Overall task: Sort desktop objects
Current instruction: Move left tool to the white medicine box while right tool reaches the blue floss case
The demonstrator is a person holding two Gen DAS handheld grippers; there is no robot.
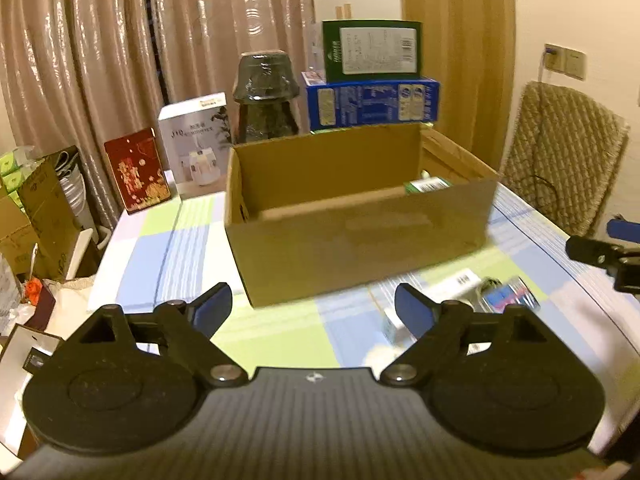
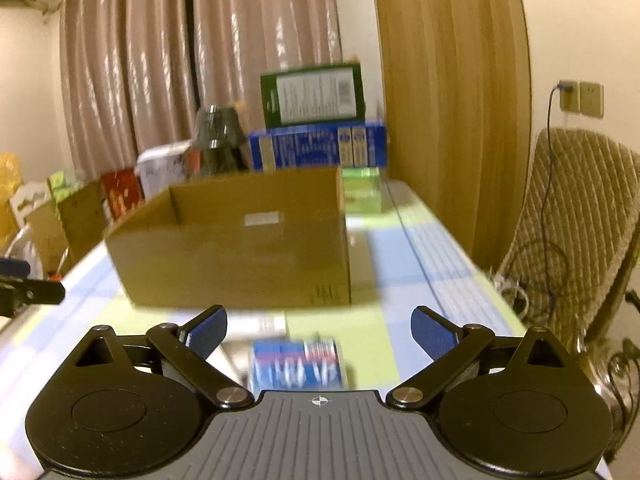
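Between my right gripper's [image 2: 319, 334] jaws, which stand wide and hold nothing, a blue packet [image 2: 298, 364] lies flat on the counter [image 2: 416, 264], just below and ahead of the pads. My left gripper [image 1: 313, 306] is spread wide and empty too, with a small white box [image 1: 394, 326] partly hidden behind its right finger and more small packets beside it toward the right edge. Both views are smeared, so I judge the first risk to be misreading where the packet's edges are and closing on a corner, which would tip it or skate it across the cloth. The items sit close together and both grippers work the same patch; my right one shows at the edge of the left view, so a clash or a nudged neighbour is likely if I rush. Just beyond stands the open cardboard box [image 1: 360, 240], with one green carton [image 1: 428, 186] already inside; its near wall is tall, and a low carry could catch the rim and shove it back into the stacked cartons and dark glass lamp [image 1: 266, 96] behind. A checked cloth in pale blue, green and white covers the counter. Beige curtains hang behind, a wooden panel rises to the right, and a woven chair [image 2: 576, 216] with a trailing cable stands off the counter's right side
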